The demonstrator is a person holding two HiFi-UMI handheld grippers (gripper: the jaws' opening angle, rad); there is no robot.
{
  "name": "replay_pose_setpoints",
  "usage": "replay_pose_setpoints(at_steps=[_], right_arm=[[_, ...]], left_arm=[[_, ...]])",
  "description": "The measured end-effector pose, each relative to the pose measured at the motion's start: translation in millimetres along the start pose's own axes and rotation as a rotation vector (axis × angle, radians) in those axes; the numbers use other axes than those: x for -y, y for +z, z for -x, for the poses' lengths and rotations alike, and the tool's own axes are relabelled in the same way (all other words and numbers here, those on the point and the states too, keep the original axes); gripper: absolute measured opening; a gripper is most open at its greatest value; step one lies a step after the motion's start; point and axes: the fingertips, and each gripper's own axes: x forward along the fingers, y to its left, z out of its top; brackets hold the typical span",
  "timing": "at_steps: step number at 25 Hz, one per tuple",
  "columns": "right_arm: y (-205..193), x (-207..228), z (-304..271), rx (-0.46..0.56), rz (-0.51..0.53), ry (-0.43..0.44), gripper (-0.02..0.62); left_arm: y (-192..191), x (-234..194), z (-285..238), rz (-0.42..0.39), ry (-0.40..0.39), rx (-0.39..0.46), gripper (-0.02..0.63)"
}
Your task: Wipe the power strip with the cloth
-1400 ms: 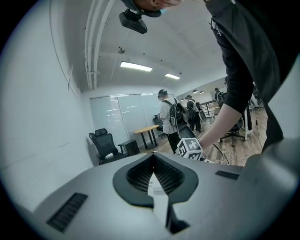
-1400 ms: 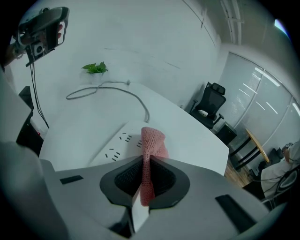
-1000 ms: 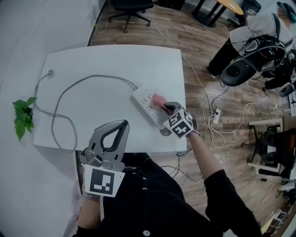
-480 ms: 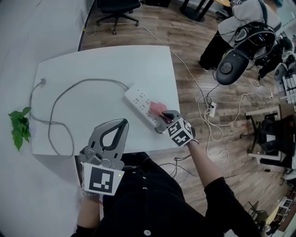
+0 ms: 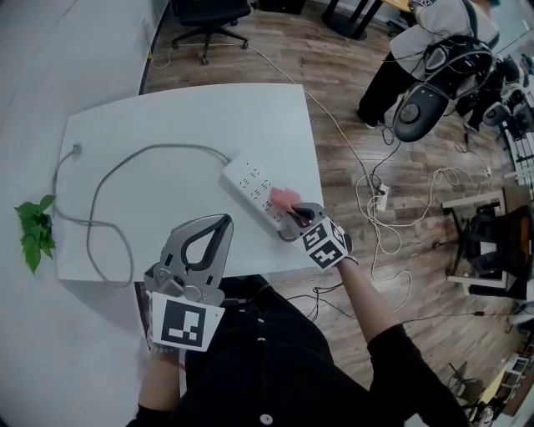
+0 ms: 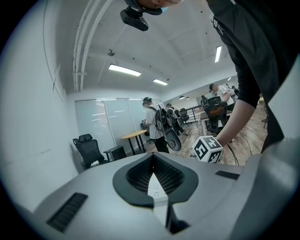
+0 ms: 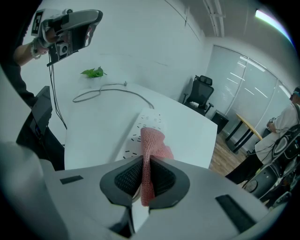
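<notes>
A white power strip (image 5: pixel 249 185) lies slantwise near the right front corner of the white table (image 5: pixel 183 113). My right gripper (image 5: pixel 299 218) is shut on a pink cloth (image 5: pixel 285 198), which rests on the strip's near half. In the right gripper view the cloth (image 7: pixel 152 147) hangs pinched between the jaws of the right gripper (image 7: pixel 144 180) and drapes onto the strip (image 7: pixel 140 126). My left gripper (image 5: pixel 219 223) is shut and holds nothing; it hovers at the table's front edge, apart from the strip. Through the left gripper (image 6: pixel 153 171) a bit of the strip (image 6: pixel 155 188) shows.
The strip's grey cable (image 5: pixel 117 167) loops across the table's left half to its left edge. A green plant (image 5: pixel 33 229) sits left of the table. On the floor to the right lie cables (image 5: pixel 375 200); an office chair (image 5: pixel 209 17) and a person (image 5: pixel 434 50) are beyond.
My right gripper has slid the cloth a little along the strip toward its near end. The left gripper has stayed where it was, shut.
</notes>
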Motion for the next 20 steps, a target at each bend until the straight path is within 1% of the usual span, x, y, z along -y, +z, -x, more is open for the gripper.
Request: replay_pose_setpoints(at_steps=[5,11,16,20], right_arm=[[17.3,15.1,14.3,0.038,-0.004,-0.048,0.05],[59.1,34.8,22.9,0.106,0.044,-0.085,0.051],[97.8,43.9,16.5,0.145,0.121,-0.08,0.051],[129.6,39.8,0.4,0.167,0.201,-0.049,0.051]], left_arm=[[1.5,-1.5,0.7,0.005,0.011,0.004,0.014],[1.8,-8.6,7.1,0.005,0.04,0.002,0.014],[2.4,-16.9,15.7,0.004,0.08,-0.002,0.014],[-3.5,-24.9,27.6,0.012,0.123,-0.021,0.014]])
